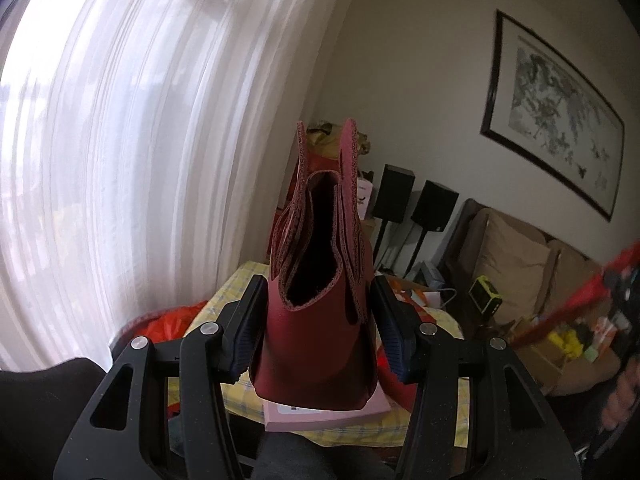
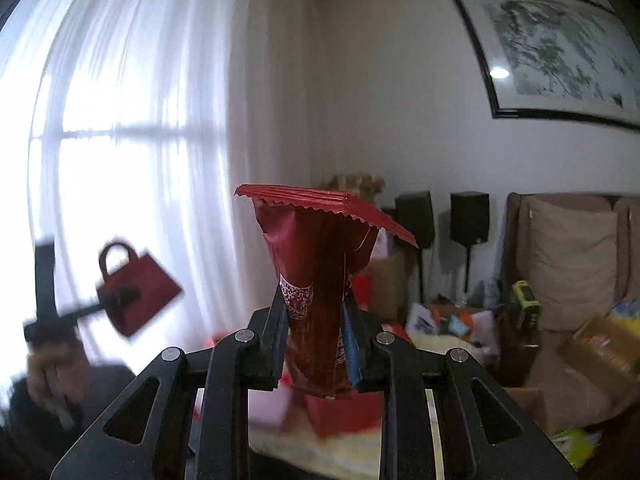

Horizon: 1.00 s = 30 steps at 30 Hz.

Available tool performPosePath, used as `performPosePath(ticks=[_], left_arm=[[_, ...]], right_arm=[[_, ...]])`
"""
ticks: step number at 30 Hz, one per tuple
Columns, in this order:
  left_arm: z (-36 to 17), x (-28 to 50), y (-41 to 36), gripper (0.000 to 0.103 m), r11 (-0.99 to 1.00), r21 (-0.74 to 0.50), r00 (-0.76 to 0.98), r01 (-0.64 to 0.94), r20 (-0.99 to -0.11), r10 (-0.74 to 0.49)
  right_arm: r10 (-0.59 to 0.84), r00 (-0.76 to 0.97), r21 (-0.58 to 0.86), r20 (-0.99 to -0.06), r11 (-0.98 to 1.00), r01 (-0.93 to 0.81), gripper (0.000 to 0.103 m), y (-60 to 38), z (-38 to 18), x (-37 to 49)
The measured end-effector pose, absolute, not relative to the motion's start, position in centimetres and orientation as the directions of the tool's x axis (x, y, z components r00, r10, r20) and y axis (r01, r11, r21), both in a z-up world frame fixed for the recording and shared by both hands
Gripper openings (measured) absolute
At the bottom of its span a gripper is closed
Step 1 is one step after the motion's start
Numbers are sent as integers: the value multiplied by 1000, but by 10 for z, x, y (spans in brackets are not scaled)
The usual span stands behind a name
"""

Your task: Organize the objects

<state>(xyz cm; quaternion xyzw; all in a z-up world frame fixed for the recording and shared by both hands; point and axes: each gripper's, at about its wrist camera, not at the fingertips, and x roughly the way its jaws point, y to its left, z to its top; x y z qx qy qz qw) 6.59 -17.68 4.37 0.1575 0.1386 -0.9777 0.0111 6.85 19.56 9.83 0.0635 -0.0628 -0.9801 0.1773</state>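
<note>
My left gripper (image 1: 320, 320) is shut on a small dark red leather handbag (image 1: 316, 280), held upright in the air with its handles up and its mouth open. The same bag shows blurred in the right wrist view (image 2: 134, 286), held by the left gripper (image 2: 120, 298) at the left. My right gripper (image 2: 316, 328) is shut on a red foil snack packet (image 2: 320, 280) with a crimped top edge, held upright. That packet shows as a red blur at the right edge of the left wrist view (image 1: 580, 292).
Below lies a table with a yellow checked cloth (image 1: 236, 284) carrying a pink box (image 1: 320, 416) and a red box (image 2: 340, 412). White curtains (image 1: 120, 160) hang left. Two black speakers (image 1: 416, 200), a brown sofa (image 2: 572, 260), cardboard boxes (image 2: 580, 364) and clutter lie right.
</note>
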Motion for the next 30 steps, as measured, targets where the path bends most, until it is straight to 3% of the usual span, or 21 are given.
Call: performPosePath(ticks=[4, 10, 17, 30], left_arm=[[41, 66, -172, 50, -966, -249, -942, 66, -334, 22], [42, 65, -170, 50, -973, -214, -940, 88, -341, -10], [32, 57, -156, 50, -981, -164, -928, 99, -371, -32], [25, 50, -122, 49, -987, -136, -910, 89, -413, -25]], right_arm=[[-340, -934, 206, -113, -927, 312, 23, 191, 92, 45], [-252, -957, 94, -146, -966, 240, 24, 173, 68, 45], [-253, -941, 113, -226, -966, 232, 24, 185, 14, 39], [-309, -921, 178, -237, -946, 272, 24, 207, -18, 33]])
